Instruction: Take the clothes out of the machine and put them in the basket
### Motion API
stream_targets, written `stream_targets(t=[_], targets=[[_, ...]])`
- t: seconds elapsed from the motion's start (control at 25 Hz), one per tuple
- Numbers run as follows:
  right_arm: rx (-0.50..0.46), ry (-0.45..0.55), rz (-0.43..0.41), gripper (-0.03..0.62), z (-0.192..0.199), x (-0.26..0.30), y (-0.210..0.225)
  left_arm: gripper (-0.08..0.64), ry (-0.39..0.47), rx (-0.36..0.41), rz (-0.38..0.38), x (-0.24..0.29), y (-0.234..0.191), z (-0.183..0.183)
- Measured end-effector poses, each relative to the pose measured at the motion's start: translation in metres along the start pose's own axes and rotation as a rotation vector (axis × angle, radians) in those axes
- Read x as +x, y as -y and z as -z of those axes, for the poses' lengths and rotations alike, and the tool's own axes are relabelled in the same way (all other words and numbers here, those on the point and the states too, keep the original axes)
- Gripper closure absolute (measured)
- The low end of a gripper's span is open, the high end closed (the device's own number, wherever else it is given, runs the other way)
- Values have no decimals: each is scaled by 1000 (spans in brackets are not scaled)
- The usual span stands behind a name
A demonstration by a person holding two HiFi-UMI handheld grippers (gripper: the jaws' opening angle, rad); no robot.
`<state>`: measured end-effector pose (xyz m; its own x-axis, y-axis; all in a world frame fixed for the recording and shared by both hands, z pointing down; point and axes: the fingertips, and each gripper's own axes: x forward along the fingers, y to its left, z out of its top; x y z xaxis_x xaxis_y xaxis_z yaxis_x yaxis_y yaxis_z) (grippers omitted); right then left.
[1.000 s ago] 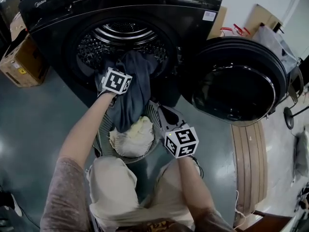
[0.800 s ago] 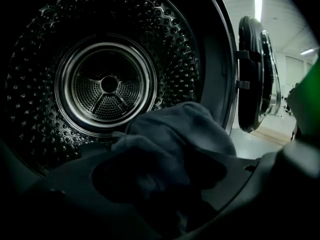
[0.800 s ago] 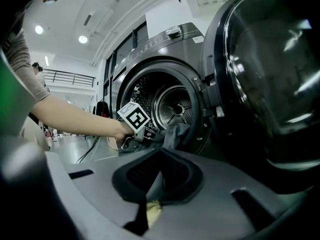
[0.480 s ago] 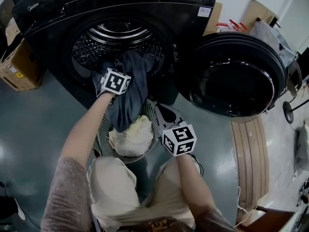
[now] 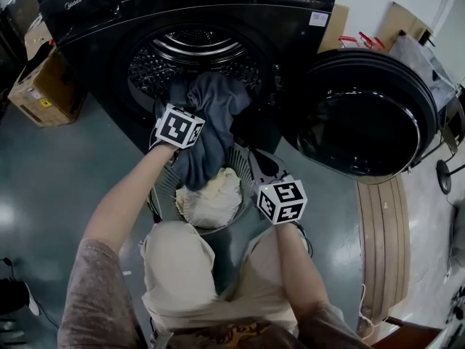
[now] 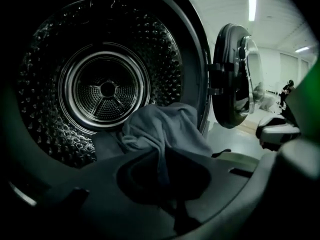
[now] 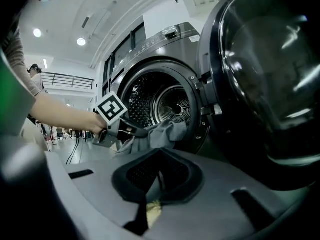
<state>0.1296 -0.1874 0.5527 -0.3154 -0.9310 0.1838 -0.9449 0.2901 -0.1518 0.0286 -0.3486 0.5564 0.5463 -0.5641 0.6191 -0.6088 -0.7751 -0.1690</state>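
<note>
At the Midea-branded machine's (image 5: 94, 20) mouth, the left gripper's (image 6: 172, 204) just-closing jaws clamp a grey garment (image 5: 211, 107); the right gripper (image 7: 147, 204) grips the basket (image 5: 161, 195).

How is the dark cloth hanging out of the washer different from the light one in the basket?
The dark cloth is blue-grey; the light cloth is cream. The dark cloth hangs from the machine down to the basket; the light cloth lies bunched inside it. The left gripper, its jaws just closed, pinches the dark cloth; nothing holds the light cloth. Both are crumpled laundry.
</note>
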Motion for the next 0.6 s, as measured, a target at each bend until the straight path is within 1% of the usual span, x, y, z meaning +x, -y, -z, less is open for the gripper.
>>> stream_targets(t=[0.32,0.6], targets=[[4,8,-14,595,2,1,0,529,20,-19,85,-66,36,7],[15,23,-18,595,0,0,1,529,-32,-8,168,-111,77,39]])
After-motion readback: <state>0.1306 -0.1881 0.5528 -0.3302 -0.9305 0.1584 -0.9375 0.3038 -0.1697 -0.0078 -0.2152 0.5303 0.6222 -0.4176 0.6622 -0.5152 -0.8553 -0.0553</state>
